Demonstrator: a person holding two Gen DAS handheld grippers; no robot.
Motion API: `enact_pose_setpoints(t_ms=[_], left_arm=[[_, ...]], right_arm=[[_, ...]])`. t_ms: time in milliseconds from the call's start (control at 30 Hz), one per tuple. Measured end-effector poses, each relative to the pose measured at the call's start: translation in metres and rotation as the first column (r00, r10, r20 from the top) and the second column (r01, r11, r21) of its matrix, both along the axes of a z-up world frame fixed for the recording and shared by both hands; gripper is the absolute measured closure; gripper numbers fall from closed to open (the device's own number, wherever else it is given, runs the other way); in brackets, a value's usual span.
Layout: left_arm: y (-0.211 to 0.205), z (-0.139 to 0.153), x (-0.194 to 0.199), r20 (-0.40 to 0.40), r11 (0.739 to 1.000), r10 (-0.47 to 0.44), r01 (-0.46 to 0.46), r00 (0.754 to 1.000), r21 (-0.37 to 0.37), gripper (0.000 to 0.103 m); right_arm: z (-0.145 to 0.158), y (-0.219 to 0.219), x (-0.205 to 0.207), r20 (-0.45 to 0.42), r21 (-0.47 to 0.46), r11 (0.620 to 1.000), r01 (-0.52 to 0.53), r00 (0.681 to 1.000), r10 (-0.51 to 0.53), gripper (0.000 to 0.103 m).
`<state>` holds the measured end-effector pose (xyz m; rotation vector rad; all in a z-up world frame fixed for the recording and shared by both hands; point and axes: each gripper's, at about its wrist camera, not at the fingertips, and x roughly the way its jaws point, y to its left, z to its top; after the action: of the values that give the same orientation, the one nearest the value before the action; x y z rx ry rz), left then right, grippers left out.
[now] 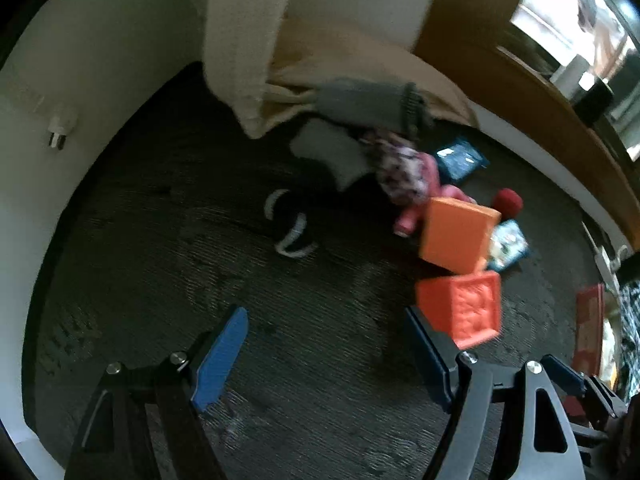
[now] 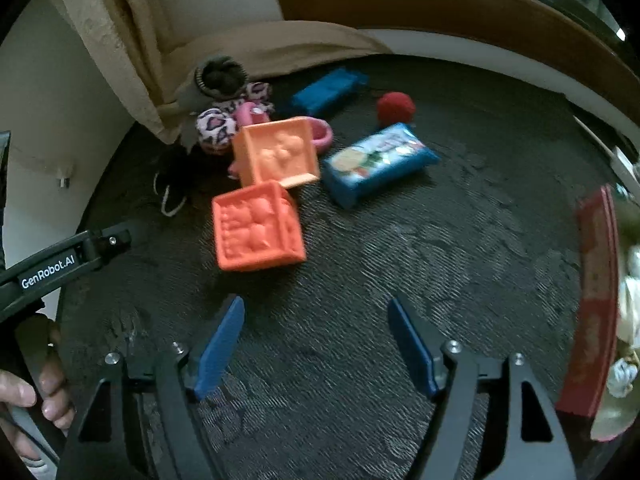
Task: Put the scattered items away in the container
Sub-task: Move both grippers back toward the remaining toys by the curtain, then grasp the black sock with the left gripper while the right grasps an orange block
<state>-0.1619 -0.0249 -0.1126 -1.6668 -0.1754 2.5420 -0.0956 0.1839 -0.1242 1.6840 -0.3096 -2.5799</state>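
- Our left fingers (image 1: 320,356) are wide apart over the carpet (image 1: 200,240), holding nothing.
- Our right fingers (image 2: 316,344) are apart and empty too.
- Just past them sits the red-orange block (image 2: 256,226), touching the orange block (image 2: 276,152).
- The red container (image 2: 596,300) is off to the right.

Two cubes lie on the dark grey carpet (image 2: 460,240): one red-orange (image 2: 256,228), one paler orange (image 2: 276,152). A packet (image 2: 376,162) is blue with a white and multicoloured print. The ball (image 2: 396,108) is red, the box (image 2: 326,90) blue, the plush (image 2: 216,128) pink with black spots. The container's rim (image 2: 596,300) is red. The curtain (image 2: 120,48) is beige.
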Motion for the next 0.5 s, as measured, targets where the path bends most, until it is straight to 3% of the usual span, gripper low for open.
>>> enact_pose_setpoints(t_ms=[200,500], left_arm=[[-0.028,-0.013,-0.029,0.01,0.999,0.046,-0.046,0.999,-0.003,0.022],[-0.022,-0.033,-0.073,0.021,1.0,0.024,-0.024,0.999,0.011,0.022]], right_arm=[[-0.01,-0.015,-0.026,0.021,0.003,1.0,-0.018,1.0,0.018,0.025],[-0.019,-0.024,-0.051,0.03,0.008,0.999,-0.041,0.999,0.041,0.024]])
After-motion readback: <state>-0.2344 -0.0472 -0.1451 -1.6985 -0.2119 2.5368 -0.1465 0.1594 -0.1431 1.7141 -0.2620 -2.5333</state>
